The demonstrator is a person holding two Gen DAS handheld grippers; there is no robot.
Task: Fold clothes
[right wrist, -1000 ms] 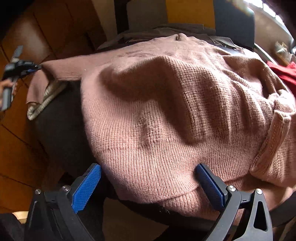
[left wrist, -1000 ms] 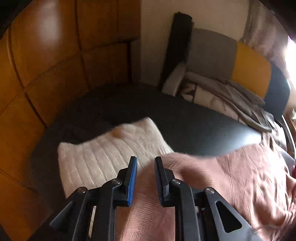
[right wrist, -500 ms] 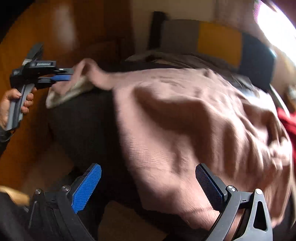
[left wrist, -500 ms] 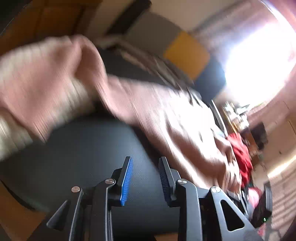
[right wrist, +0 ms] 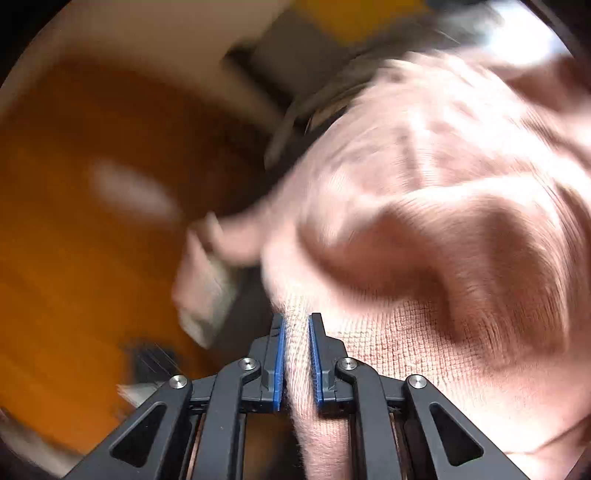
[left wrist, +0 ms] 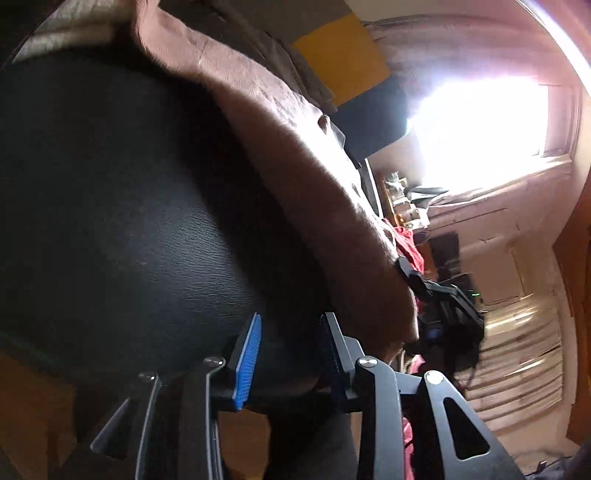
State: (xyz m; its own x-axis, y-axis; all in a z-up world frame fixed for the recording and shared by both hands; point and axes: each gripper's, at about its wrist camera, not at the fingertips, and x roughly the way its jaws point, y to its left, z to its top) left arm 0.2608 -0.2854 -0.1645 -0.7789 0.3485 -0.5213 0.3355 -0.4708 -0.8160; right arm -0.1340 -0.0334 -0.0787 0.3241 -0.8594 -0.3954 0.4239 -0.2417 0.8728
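Left wrist view: the left gripper (left wrist: 291,354) stands with its fingers a little apart and nothing between them, low at the near rim of the black table (left wrist: 122,206). The pink sweater (left wrist: 303,177) lies along the far and right side of the tabletop, its edge running from the top left down to the right gripper (left wrist: 439,306), which shows at the sweater's lower corner. A cream garment (left wrist: 74,26) peeks out at the top left. The bare black surface on the left is the open room for laying a fold; the rounded near rim is the edge to mind, since cloth hanging past it could slide off.

Right wrist view: the right gripper (right wrist: 295,358) pinches a ridge of the pink sweater (right wrist: 424,258) between its blue pads, and the knit bunches into a hump just beyond. The picture is blurred, so the wooden floor (right wrist: 74,221) and the cream garment (right wrist: 207,291) at the left are only rough shapes. To fold well, the pinch probably needs to hold the hem firmly while the empty left gripper takes a matching edge, so the cloth travels flat and not twisted. The floor side, left of the sweater, is open.
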